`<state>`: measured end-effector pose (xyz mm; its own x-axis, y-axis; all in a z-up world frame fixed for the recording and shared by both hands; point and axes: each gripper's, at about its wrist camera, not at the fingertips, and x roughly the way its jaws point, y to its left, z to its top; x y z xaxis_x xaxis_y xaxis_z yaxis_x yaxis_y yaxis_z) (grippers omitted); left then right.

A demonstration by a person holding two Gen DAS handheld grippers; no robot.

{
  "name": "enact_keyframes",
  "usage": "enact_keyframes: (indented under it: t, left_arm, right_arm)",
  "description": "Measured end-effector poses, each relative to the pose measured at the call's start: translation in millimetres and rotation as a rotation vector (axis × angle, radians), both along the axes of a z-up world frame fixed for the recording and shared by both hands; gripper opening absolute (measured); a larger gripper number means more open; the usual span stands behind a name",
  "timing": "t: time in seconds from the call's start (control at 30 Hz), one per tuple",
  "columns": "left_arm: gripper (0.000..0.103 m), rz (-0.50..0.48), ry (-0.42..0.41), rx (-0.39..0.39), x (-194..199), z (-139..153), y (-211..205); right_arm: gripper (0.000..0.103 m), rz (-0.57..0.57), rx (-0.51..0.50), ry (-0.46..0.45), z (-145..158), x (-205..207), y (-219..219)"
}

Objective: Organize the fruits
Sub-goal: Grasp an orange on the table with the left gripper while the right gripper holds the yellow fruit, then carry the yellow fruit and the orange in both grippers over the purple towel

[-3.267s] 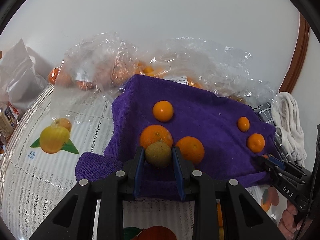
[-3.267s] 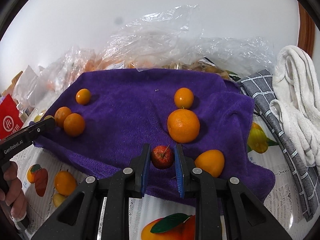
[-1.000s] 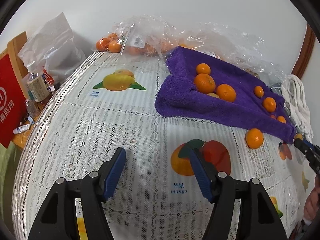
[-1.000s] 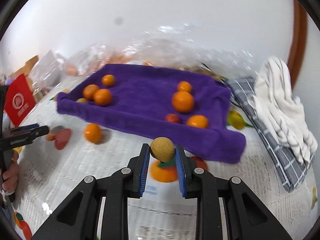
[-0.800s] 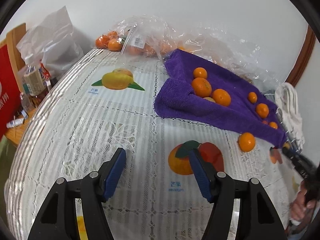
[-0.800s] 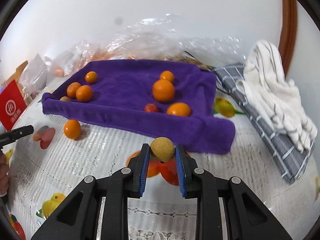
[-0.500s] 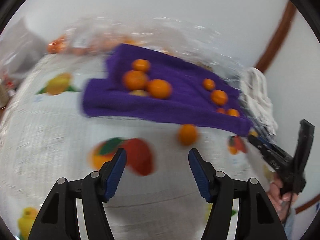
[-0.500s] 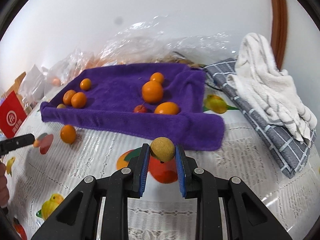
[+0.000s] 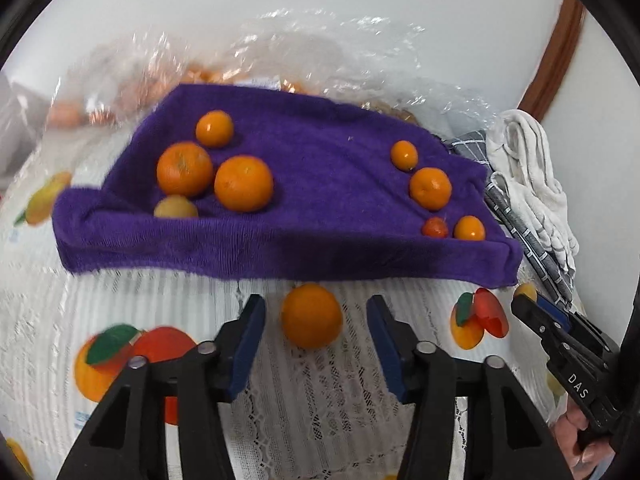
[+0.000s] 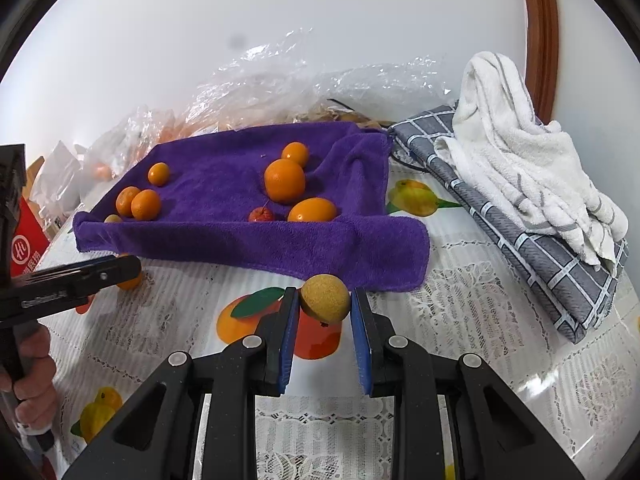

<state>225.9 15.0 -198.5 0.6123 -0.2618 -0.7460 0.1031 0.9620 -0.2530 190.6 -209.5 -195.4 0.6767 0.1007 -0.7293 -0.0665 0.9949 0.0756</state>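
Observation:
A purple towel (image 9: 320,184) lies on the lace tablecloth with oranges in two clusters, a pale yellow fruit (image 9: 175,207) and a small red fruit (image 9: 435,227) on it. One loose orange (image 9: 311,315) sits on the cloth in front of the towel. My left gripper (image 9: 315,304) straddles it, its jaws closing, with gaps still showing on both sides. In the right wrist view, my right gripper (image 10: 325,294) is shut on a round tan fruit (image 10: 325,298), held above the cloth near the towel's (image 10: 224,184) front right corner.
A white towel (image 10: 520,160) lies on a grey checked cloth (image 10: 560,272) at the right. Crumpled plastic bags (image 9: 320,52) holding more fruit line the wall behind. A red box (image 10: 24,252) stands at the left edge. A hand holds each gripper's handle.
My left gripper swung right and in toward the loose orange, and its jaws narrowed around it. My right gripper kept its grip on the tan fruit and shifted slightly right.

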Motion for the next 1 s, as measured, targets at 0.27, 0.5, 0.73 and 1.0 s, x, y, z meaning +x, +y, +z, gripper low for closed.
enact_keyframes:
  t: [0.27,0.5,0.73,1.0]
  left_arm:
    - [0.030,-0.037,-0.030,-0.029,-3.5,-2.8,0.5]
    - [0.030,0.009,-0.072,-0.085,-7.4,4.3,13.5]
    - [0.030,0.063,-0.184,-0.053,-16.1,21.4,23.5]
    - [0.030,0.109,-0.243,-0.051,-18.3,30.3,35.6]
  right_arm:
    - [0.026,-0.016,0.006,0.012,-2.4,2.1,-2.7]
    - [0.026,-0.006,0.008,0.028,-7.0,5.7,-3.6]
    - [0.026,-0.003,0.023,0.032,-7.7,7.1,-6.1]
    - [0.026,-0.012,0.057,0.014,-3.6,4.2,-10.2]
